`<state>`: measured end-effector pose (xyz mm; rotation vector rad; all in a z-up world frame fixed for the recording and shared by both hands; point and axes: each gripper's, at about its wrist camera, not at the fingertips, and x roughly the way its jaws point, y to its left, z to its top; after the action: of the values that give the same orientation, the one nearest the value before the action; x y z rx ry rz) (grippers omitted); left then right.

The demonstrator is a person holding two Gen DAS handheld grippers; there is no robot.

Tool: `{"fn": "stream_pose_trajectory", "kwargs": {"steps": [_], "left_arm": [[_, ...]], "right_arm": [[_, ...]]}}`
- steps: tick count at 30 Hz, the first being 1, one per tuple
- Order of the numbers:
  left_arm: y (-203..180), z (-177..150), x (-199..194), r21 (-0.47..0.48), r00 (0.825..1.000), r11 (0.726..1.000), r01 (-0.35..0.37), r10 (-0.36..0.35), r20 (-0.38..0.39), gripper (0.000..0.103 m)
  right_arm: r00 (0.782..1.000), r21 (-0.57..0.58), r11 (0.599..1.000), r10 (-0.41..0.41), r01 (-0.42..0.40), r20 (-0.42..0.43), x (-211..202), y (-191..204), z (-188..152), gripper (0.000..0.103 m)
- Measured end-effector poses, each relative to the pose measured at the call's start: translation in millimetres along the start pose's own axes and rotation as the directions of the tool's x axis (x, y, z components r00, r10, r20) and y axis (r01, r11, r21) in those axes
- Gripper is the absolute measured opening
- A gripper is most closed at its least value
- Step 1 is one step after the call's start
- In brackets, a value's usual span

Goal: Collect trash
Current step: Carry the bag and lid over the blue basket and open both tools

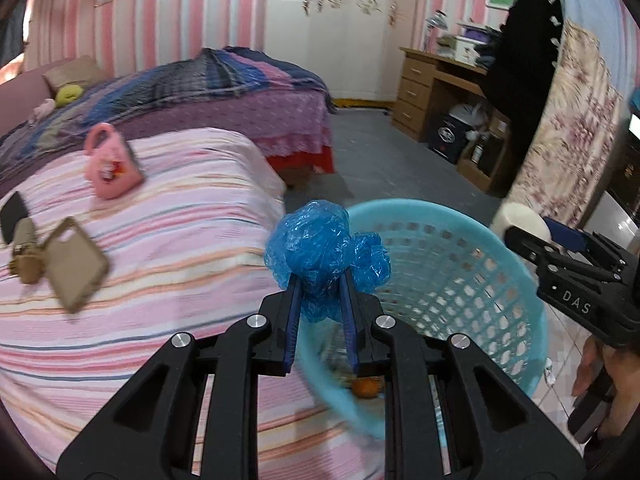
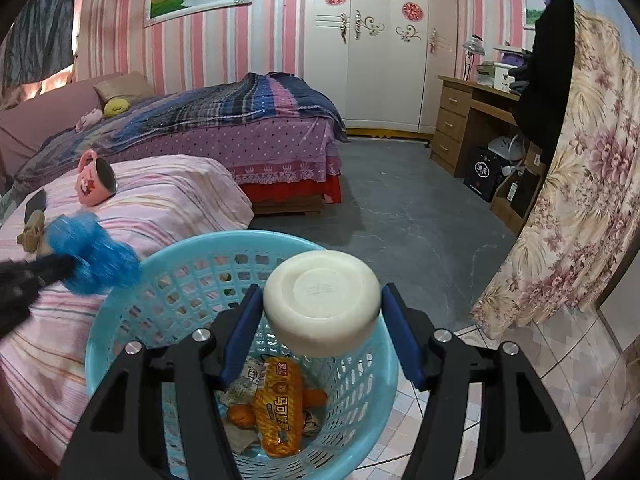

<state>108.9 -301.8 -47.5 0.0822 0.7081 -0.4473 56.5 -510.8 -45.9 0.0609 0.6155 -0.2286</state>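
The left gripper (image 1: 320, 280) pinched a crumpled blue plastic bag (image 1: 326, 248) in narrow jaws at the rim of the light-blue basket (image 1: 460, 280). The right gripper (image 2: 320, 312) clamped a white round lid (image 2: 322, 300) in wide-spread jaws above the basket, over an orange wrapper (image 2: 278, 404) inside. Beyond lay the striped bed (image 2: 168, 196).

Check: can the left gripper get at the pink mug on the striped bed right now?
Probably not: the left gripper is already shut on a crumpled blue plastic bag. The pink cartoon mug lies unobstructed on the bed.
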Motion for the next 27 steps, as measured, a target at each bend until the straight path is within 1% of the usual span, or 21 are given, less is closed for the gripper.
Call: {"fn": "stream_pose_trajectory", "kwargs": {"steps": [3, 4, 5, 6, 7, 8, 11, 16, 18, 19, 21, 24, 27], "left_arm": [[-15.2, 0.1, 11.2, 0.042, 1.0, 0.999, -0.004, 0.004, -0.008, 0.02], [-18.2, -0.8, 13.9, 0.052, 1.0, 0.999, -0.009, 0.01, -0.007, 0.025], [-20.0, -1.2, 16.3, 0.062, 1.0, 0.998, -0.019, 0.019, -0.008, 0.038], [-20.3, -1.0, 18.4, 0.068, 1.0, 0.997, -0.023, 0.023, -0.01, 0.046], [-19.6, -1.9, 19.9, 0.071, 0.999, 0.997, -0.03, 0.031, -0.009, 0.059], [-17.8, -1.0, 19.6, 0.071, 0.999, 0.997, -0.04, 0.04, -0.004, 0.069], [-8.5, -0.9, 16.5, 0.065, 0.997, 0.995, -0.075, 0.075, 0.016, 0.082], [15.9, 3.0, 8.9, 0.022, 0.992, 0.992, -0.123, 0.122, 0.035, 0.093], [26.6, 4.0, 4.5, 0.007, 0.989, 0.99, -0.14, 0.139, 0.044, 0.094], [32.2, 4.5, 2.4, 0.003, 0.988, 0.989, -0.146, 0.146, 0.046, 0.094], [38.8, 5.0, 0.0, 0.001, 0.986, 0.988, -0.157, 0.157, 0.05, 0.095], [51.2, 4.6, -5.8, -0.003, 0.982, 0.984, -0.18, 0.18, 0.058, 0.097], [67.5, 2.1, -12.2, -0.019, 0.979, 0.981, -0.195, 0.196, 0.059, 0.097]], "right_arm": [[1.0, 0.011, 1.0, 0.0, 0.0, 0.003, 5.2, 1.2, -0.5, 0.061], [1.0, 0.01, 1.0, 0.001, -0.001, 0.001, 7.1, 3.9, 0.6, 0.061], [1.0, 0.01, 1.0, 0.001, -0.001, 0.0, 7.8, 4.3, 0.9, 0.061], [1.0, 0.012, 1.0, 0.003, -0.003, -0.002, 8.9, 3.3, 1.3, 0.06], [1.0, 0.015, 1.0, 0.005, -0.005, -0.002, 9.5, 2.6, 2.0, 0.06], [1.0, 0.017, 1.0, 0.005, -0.005, 0.001, 9.7, 2.8, 3.1, 0.06], [1.0, 0.019, 1.0, 0.005, -0.005, 0.005, 10.4, 9.3, 5.1, 0.061], [1.0, 0.025, 1.0, 0.01, -0.01, 0.007, 13.2, 16.2, 5.4, 0.061], [1.0, 0.028, 1.0, 0.01, -0.01, 0.003, 13.7, 18.6, 5.9, 0.062], [1.0, 0.032, 0.999, 0.001, -0.001, 0.003, 13.7, 20.7, 6.3, 0.064], [1.0, 0.031, 1.0, -0.004, 0.004, 0.009, 13.1, 25.4, 8.9, 0.081], [1.0, 0.032, 0.999, -0.011, 0.011, 0.012, 12.3, 34.6, 10.8, 0.088], [0.998, 0.034, 0.998, -0.052, 0.051, 0.02, 14.8, 47.0, 15.3, 0.092]]}}
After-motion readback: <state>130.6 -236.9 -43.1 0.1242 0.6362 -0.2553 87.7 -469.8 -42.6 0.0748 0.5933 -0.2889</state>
